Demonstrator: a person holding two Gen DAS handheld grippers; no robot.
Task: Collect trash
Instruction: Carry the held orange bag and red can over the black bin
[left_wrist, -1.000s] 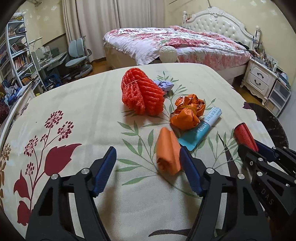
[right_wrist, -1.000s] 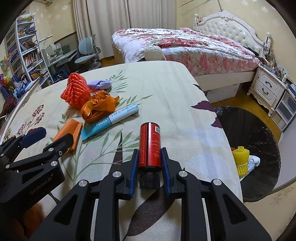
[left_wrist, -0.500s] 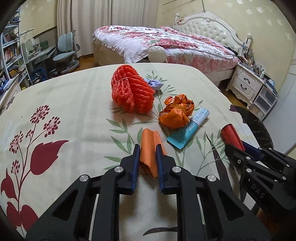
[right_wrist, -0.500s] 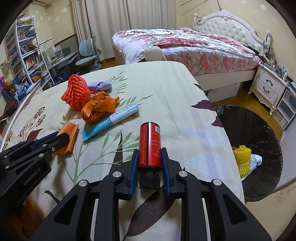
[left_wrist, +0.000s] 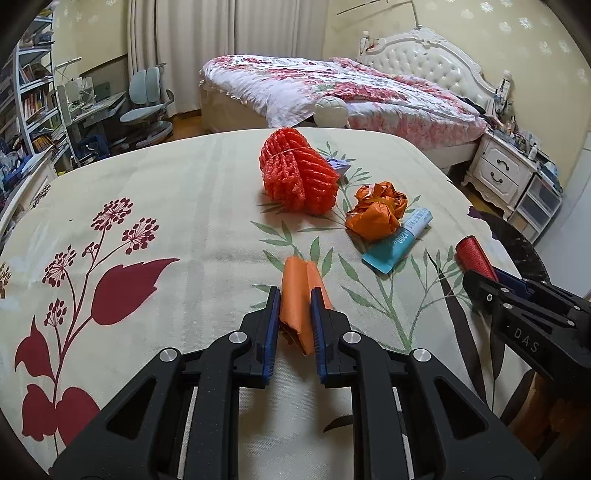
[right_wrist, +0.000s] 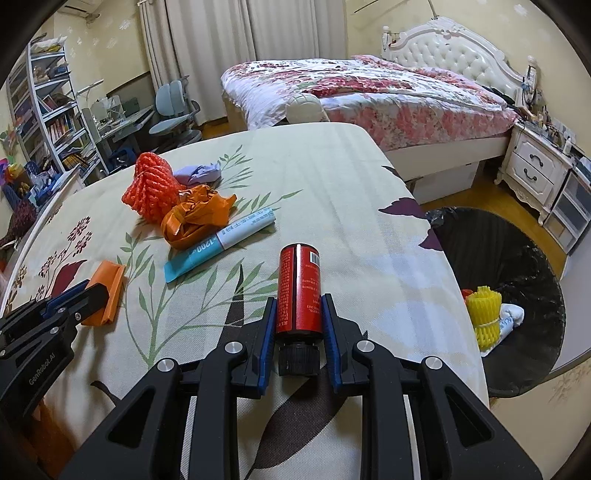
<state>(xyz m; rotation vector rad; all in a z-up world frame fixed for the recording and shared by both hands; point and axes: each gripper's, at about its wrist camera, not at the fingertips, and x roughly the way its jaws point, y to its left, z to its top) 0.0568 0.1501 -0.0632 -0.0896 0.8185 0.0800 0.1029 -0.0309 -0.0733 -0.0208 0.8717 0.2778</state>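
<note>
My left gripper is shut on a folded orange paper lying on the flowered tablecloth. My right gripper is shut on a red can with a black cap, held just above the table near its right edge. Further back lie a red foam net, a crumpled orange bag, a blue and white tube and a lilac wad. The right gripper also shows in the left wrist view.
A black bin stands on the floor right of the table, holding a yellow foam net and white paper. A bed, a white nightstand and desk chairs are beyond.
My left gripper closed on the orange paper, from wide open one second ago. The right gripper holds the red can as before.
</note>
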